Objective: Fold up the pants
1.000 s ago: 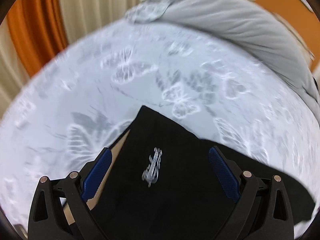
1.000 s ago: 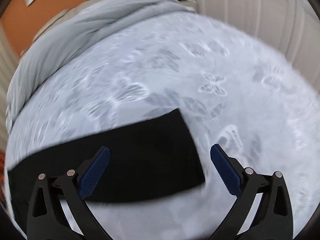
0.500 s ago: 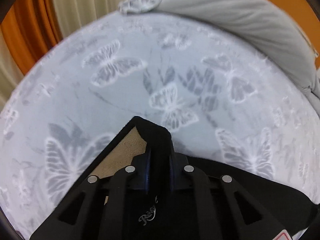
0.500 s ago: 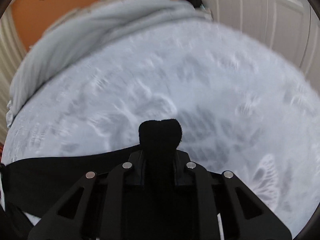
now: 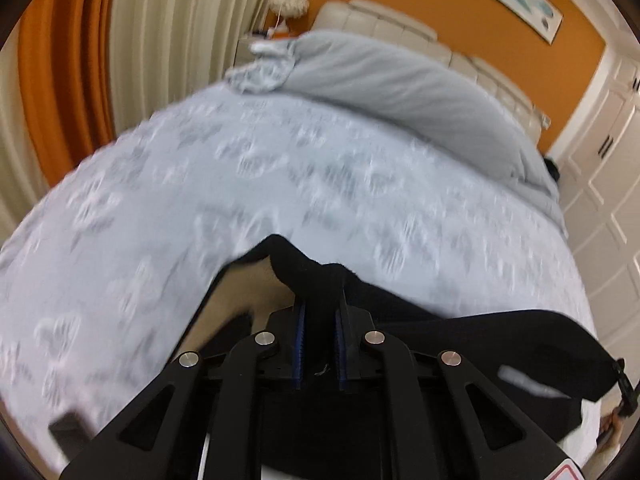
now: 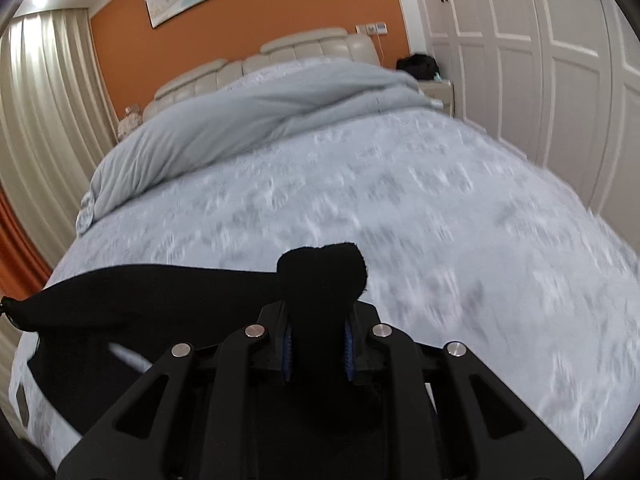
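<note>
The step in hand looks like carrying one end of the pants (image 5: 460,332) over to make a fold. To do it well, both corners should travel level and together, with the cloth taut between them so it lands flat on the bed (image 5: 280,184). The left hand-held gripper (image 5: 320,312) is pressed together, pinching a bunched corner of black cloth. The right hand-held gripper (image 6: 318,320) likewise pinches a corner, and the cloth hangs just above the bed.

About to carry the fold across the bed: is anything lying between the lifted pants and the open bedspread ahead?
Nothing visible. Both tongs, left and right, grip the black pants; the bedspread ahead is bare up to the bunched duvet.
</note>
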A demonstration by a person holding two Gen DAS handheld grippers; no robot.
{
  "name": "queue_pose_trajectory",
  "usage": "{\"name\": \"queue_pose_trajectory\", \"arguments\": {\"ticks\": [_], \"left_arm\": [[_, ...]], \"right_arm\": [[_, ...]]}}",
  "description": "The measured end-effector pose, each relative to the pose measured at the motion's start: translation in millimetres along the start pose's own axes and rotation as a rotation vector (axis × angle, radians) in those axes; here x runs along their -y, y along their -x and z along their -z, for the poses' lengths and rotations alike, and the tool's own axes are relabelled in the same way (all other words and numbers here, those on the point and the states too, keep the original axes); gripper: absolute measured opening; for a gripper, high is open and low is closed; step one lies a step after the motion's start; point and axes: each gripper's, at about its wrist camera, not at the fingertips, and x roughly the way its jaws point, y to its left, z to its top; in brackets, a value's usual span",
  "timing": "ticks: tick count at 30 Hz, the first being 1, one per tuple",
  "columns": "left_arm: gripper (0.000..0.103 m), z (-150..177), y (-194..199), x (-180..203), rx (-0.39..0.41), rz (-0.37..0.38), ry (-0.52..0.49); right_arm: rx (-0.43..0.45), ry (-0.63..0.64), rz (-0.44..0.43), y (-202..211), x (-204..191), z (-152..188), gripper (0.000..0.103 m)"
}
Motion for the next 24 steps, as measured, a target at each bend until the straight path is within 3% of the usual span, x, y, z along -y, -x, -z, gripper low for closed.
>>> {"name": "queue_pose_trajectory", "arguments": {"ticks": [2, 3, 5, 6, 7, 9, 11, 12, 13, 16, 20, 22, 24], "left_arm": [[0.015, 23.9, -0.3, -7.3, -0.032, -0.040, -0.004], [0.023, 37.8, -3.6, -12.7, -0.058, -0.071, -0.012], [0.034, 57.3, -5.1, -20.4, -0.091, -0.073, 0.018], [0.038, 67.9, -1.2, -24.6, -0.101, -0.060, 0.067], [0.041, 75.2, 6.1, -29.9, -0.101, -0.046, 0.114], [0.062, 84.9, 23.5, -31.6, -0.079, 0.021, 0.204], [0.076, 90.8, 36.8, -25.2, -0.072, 0.071, 0.273], [0.085, 92.3, 38.8, -22.6, -0.073, 0.088, 0.296], [0.087, 94.7, 37.4, -20.9, -0.084, 0.100, 0.331], [0.087, 102.7, 10.2, -19.6, -0.166, 0.141, 0.455], [0.081, 111.4, -35.0, -24.1, -0.233, 0.167, 0.572], [0.064, 113.5, -55.1, -26.0, -0.279, 0.210, 0.615], [0.038, 114.3, -71.4, -29.6, -0.315, 0.250, 0.651]], "right_arm": [[-0.059, -0.018, -0.003, -1.2, 12.2, 26.4, 0.022], [-0.092, -0.019, 0.008, -4.2, 17.8, 39.1, 0.026], [-0.146, -0.015, 0.074, -7.8, 26.4, 61.8, 0.041], [-0.166, -0.028, 0.104, -5.9, 31.5, 70.0, 0.054], [-0.165, -0.051, 0.116, 1.4, 35.0, 74.0, 0.063], [-0.102, -0.107, 0.097, 27.6, 38.0, 75.5, 0.068], [-0.035, -0.155, 0.027, 55.8, 31.2, 72.6, 0.081], [-0.004, -0.186, -0.015, 69.9, 23.1, 70.1, 0.086], [0.000, -0.209, -0.064, 76.6, 14.7, 68.8, 0.086], [-0.079, -0.258, -0.184, 66.8, -13.0, 67.9, 0.088], [-0.234, -0.344, -0.254, 14.6, -46.2, 82.1, 0.088], [-0.261, -0.398, -0.262, -12.5, -52.3, 87.1, 0.088], [-0.285, -0.461, -0.252, -33.9, -52.0, 89.4, 0.088]]}}
